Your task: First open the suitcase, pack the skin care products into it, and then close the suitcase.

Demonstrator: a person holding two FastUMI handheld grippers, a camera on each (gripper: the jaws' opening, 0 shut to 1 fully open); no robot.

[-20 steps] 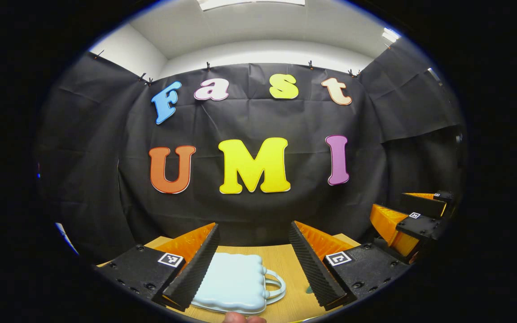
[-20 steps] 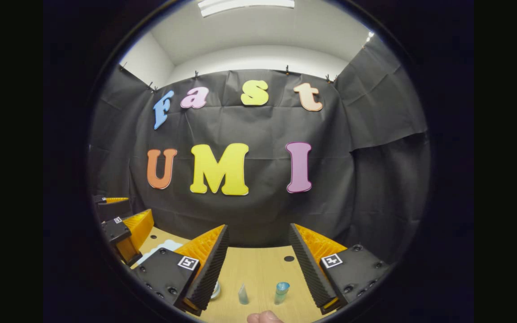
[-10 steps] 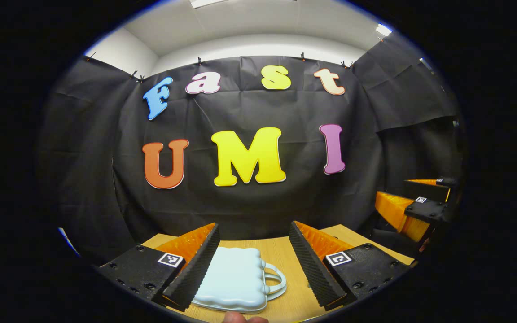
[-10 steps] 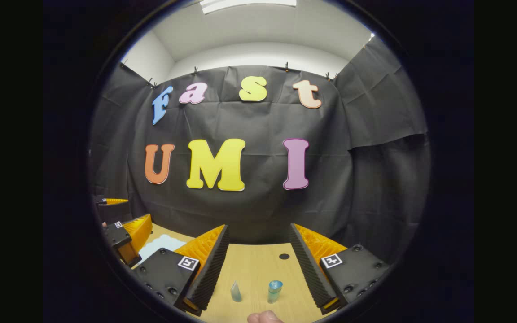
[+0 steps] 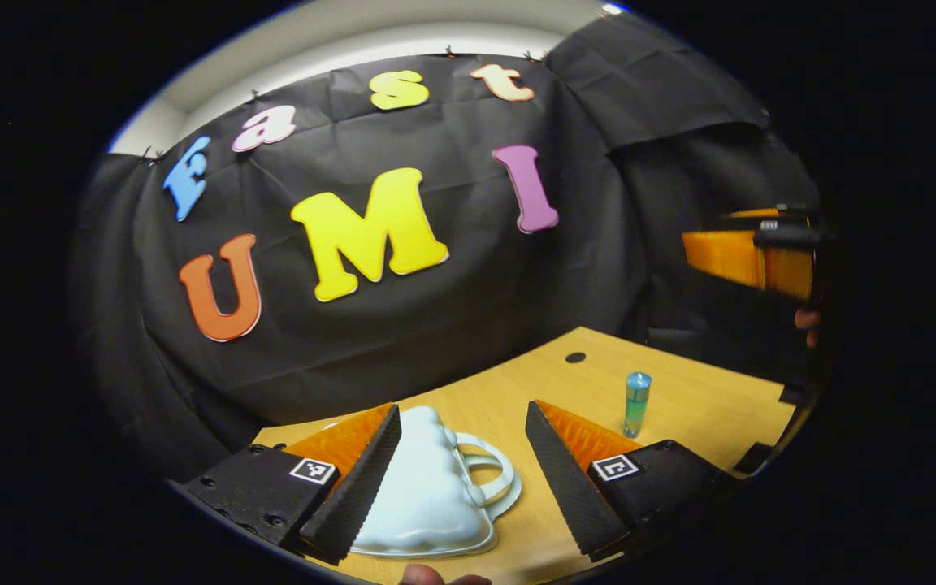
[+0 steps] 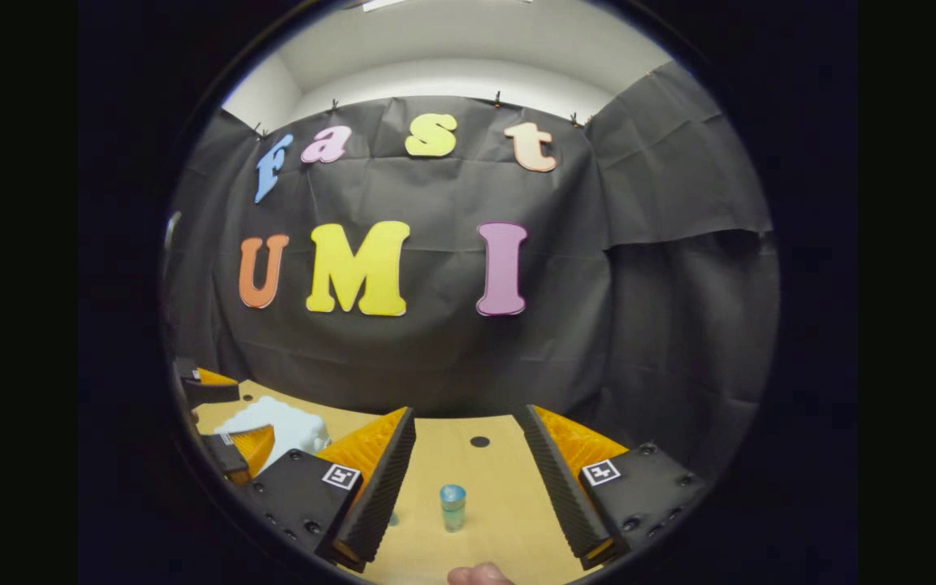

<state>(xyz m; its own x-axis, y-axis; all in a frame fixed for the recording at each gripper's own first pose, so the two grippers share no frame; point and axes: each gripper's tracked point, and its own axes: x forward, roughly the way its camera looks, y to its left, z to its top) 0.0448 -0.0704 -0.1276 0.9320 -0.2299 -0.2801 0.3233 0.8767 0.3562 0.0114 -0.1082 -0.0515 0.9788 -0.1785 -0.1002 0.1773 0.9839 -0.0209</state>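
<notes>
In the left gripper view, the left gripper (image 5: 460, 479) hangs tilted above the wooden table (image 5: 704, 406), its jaws spread wide and holding nothing. Between its fingers lies the pale blue suitcase (image 5: 427, 500), shut and flat on the table, its looped handle (image 5: 494, 481) turned toward the gripper's right finger. A fingertip (image 5: 427, 575) of the person shows at the bottom edge. Beyond the right finger a small bottle (image 5: 636, 404) with a blue cap stands upright, well apart from the suitcase, with bare tabletop between and around them. A dark round hole (image 5: 575, 357) sits in the table farther back, near the black cloth wall (image 5: 435, 325).

In the right gripper view, the right gripper (image 6: 468, 479) is held level over the table (image 6: 500, 504), its jaws likewise spread and empty. The bottle (image 6: 452, 507) stands between its fingers, touching neither. The suitcase (image 6: 277, 426) lies off to the left, beside the left gripper (image 6: 224, 422), whose far side is cut off at the edge. Open tabletop runs to the hole (image 6: 479, 442) and the wall (image 6: 452, 357).
</notes>
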